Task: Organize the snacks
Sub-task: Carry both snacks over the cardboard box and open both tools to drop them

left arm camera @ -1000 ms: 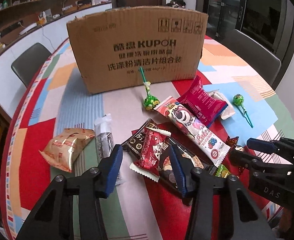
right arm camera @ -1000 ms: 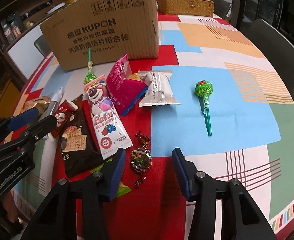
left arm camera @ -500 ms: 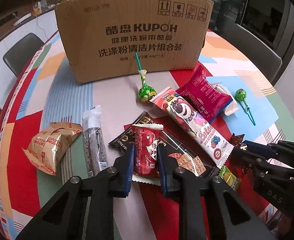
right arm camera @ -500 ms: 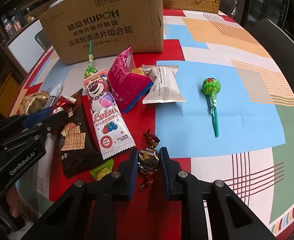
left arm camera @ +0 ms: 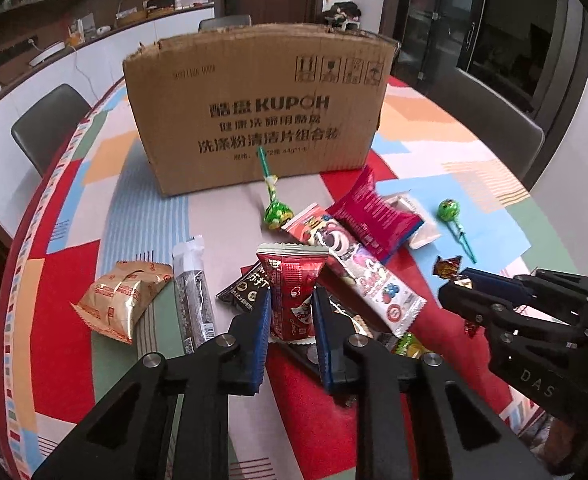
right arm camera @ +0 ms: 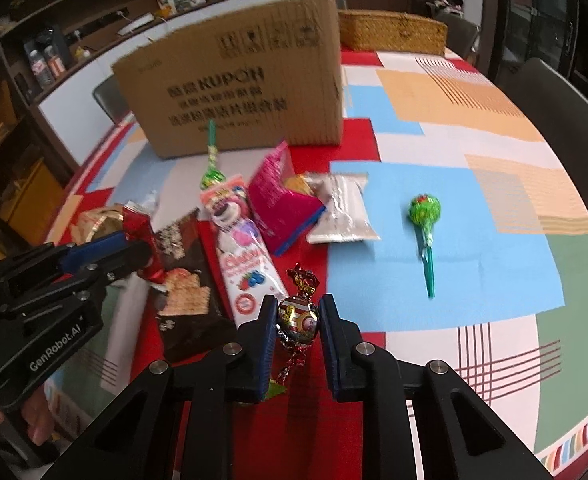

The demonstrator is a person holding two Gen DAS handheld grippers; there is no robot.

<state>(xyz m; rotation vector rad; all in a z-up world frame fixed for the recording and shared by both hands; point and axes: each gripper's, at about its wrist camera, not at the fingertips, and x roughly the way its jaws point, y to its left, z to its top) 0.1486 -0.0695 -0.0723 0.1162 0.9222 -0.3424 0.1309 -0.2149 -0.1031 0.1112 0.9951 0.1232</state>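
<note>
My left gripper (left arm camera: pixel 292 312) is shut on a red snack packet (left arm camera: pixel 294 288) and holds it lifted above the snack pile. My right gripper (right arm camera: pixel 296 320) is shut on a foil-wrapped candy (right arm camera: pixel 298 320), raised off the cloth; it also shows in the left wrist view (left arm camera: pixel 448 268). A brown cardboard box (left arm camera: pixel 254 112) stands behind the pile. On the table lie a long strawberry wafer pack (left arm camera: pixel 354 268), a magenta bag (left arm camera: pixel 374 212), a dark cracker pack (right arm camera: pixel 186 280), two green lollipops (left arm camera: pixel 276 212) (right arm camera: pixel 424 212), a tan bun packet (left arm camera: pixel 122 300) and a dark bar (left arm camera: pixel 194 292).
The round table has a colourful patchwork cloth (right arm camera: pixel 474 168). A clear-wrapped white snack (right arm camera: pixel 344 208) lies by the magenta bag. A wicker basket (right arm camera: pixel 390 30) sits behind the box. Grey chairs (left arm camera: pixel 42 124) (left arm camera: pixel 494 120) stand around the table.
Both grippers closed, the left on the red packet and the right on the foil candy, and both have lifted their items off the table.
</note>
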